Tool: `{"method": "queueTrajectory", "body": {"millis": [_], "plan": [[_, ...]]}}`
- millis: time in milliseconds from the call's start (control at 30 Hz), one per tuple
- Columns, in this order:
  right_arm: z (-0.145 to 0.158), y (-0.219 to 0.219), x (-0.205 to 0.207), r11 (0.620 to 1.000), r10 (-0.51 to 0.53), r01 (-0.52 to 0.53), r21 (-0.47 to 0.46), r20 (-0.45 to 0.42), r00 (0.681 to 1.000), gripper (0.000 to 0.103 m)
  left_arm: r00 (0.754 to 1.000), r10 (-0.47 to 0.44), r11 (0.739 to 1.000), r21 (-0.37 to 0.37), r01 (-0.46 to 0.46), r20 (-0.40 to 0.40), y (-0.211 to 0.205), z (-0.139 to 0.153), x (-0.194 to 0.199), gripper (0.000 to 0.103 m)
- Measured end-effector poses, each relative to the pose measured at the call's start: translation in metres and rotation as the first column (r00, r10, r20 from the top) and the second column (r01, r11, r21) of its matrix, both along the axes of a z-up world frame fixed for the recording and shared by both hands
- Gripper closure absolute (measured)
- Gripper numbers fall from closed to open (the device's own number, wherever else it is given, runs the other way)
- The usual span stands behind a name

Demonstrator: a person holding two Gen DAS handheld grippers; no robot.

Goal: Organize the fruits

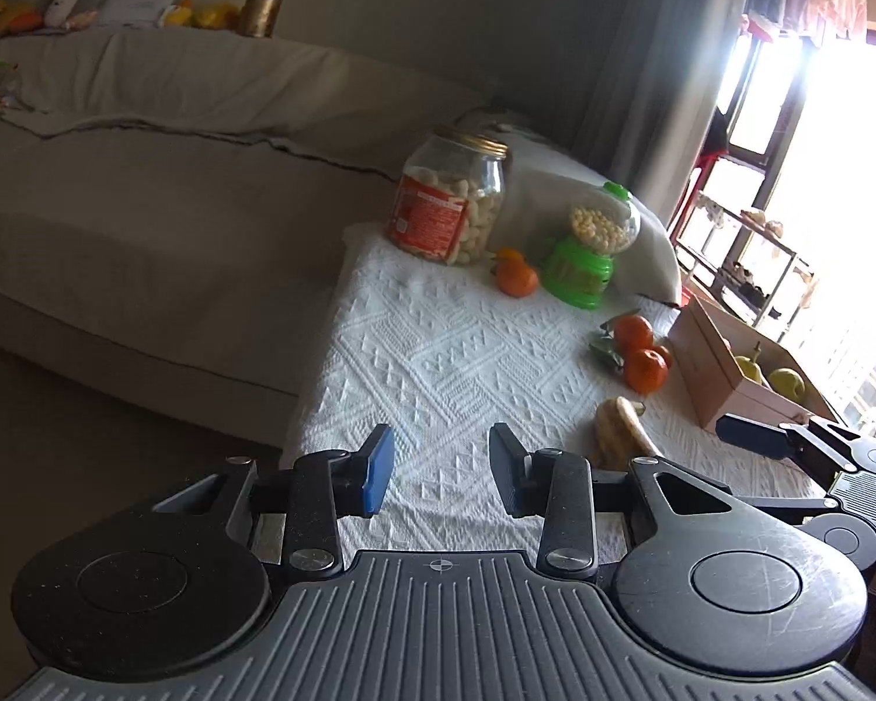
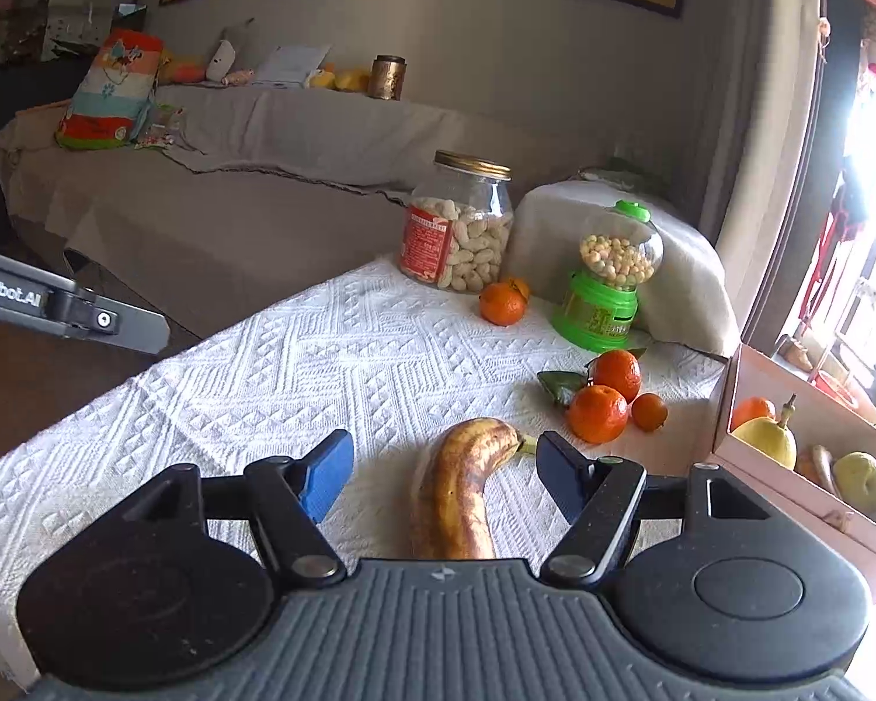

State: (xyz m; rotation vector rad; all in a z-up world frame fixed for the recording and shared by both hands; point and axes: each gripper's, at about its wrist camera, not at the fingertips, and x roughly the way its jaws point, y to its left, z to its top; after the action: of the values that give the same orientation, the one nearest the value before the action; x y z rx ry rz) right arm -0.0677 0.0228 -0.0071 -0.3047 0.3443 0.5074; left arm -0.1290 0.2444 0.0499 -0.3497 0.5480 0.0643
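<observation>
A brown-spotted banana [image 2: 461,490] lies on the white tablecloth [image 2: 298,362], between the open fingers of my right gripper [image 2: 438,476], which is not touching it. It also shows in the left wrist view [image 1: 619,426]. Three oranges with leaves [image 2: 607,397] sit beyond it, and a single orange [image 2: 501,302] lies by the jar. A pink box [image 2: 788,490] at the right holds pears and an orange. My left gripper [image 1: 442,470] is open and empty above the cloth, left of the banana.
A glass jar of peanuts [image 2: 461,228] and a green candy dispenser [image 2: 607,286] stand at the table's far end. A covered sofa [image 1: 146,175] runs along the left. A bright window is at the right.
</observation>
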Motion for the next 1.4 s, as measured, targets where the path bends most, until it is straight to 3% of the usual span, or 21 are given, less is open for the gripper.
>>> {"method": "queueTrajectory", "body": {"millis": [333,600,767,900,933,967,1067,1133,1267,1400], "plan": [[-0.031,0.003,0.014,0.998,-0.054,0.051,-0.034,-0.082,0.995,0.033,1.000,-0.028,0.999,-0.030,0.028,-0.011,0.008,-0.010,-0.003,0.063],[-0.032,0.000,0.022,0.998,-0.060,0.061,-0.003,-0.122,0.991,0.033,0.997,-0.060,0.998,-0.039,0.059,-0.039,0.003,-0.013,0.021,0.063],[-0.033,-0.002,0.029,0.999,-0.052,0.054,0.007,-0.167,0.985,0.033,0.986,-0.150,0.988,0.038,0.153,-0.069,-0.023,-0.006,0.046,0.063],[-0.022,-0.024,0.022,0.992,-0.090,0.096,0.088,-0.069,0.994,0.033,0.979,-0.203,0.977,0.067,0.204,-0.031,-0.040,-0.009,0.074,0.063],[-0.020,-0.031,0.023,0.988,-0.113,0.118,0.103,-0.055,0.992,0.029,0.976,-0.217,0.972,0.082,0.219,-0.027,-0.043,-0.014,0.082,0.063],[-0.020,-0.037,0.026,0.984,-0.129,0.135,0.114,-0.061,0.990,0.023,0.972,-0.232,0.967,0.106,0.233,-0.027,-0.047,-0.020,0.089,0.063],[-0.026,-0.061,0.037,0.964,-0.132,0.158,0.213,-0.131,0.983,0.020,0.970,-0.240,0.955,0.169,0.244,-0.047,-0.053,-0.040,0.097,0.063],[-0.027,-0.064,0.041,0.960,-0.121,0.154,0.232,-0.149,0.981,0.019,0.967,-0.245,0.947,0.193,0.255,-0.076,-0.053,-0.050,0.097,0.063],[-0.028,-0.057,0.036,0.968,-0.124,0.145,0.204,-0.112,0.986,0.019,0.970,-0.239,0.964,0.106,0.242,-0.042,-0.038,-0.051,0.094,0.063],[-0.028,-0.054,0.032,0.972,-0.131,0.145,0.185,-0.087,0.988,0.019,0.968,-0.248,0.964,0.091,0.251,-0.045,-0.036,-0.051,0.096,0.063]]}}
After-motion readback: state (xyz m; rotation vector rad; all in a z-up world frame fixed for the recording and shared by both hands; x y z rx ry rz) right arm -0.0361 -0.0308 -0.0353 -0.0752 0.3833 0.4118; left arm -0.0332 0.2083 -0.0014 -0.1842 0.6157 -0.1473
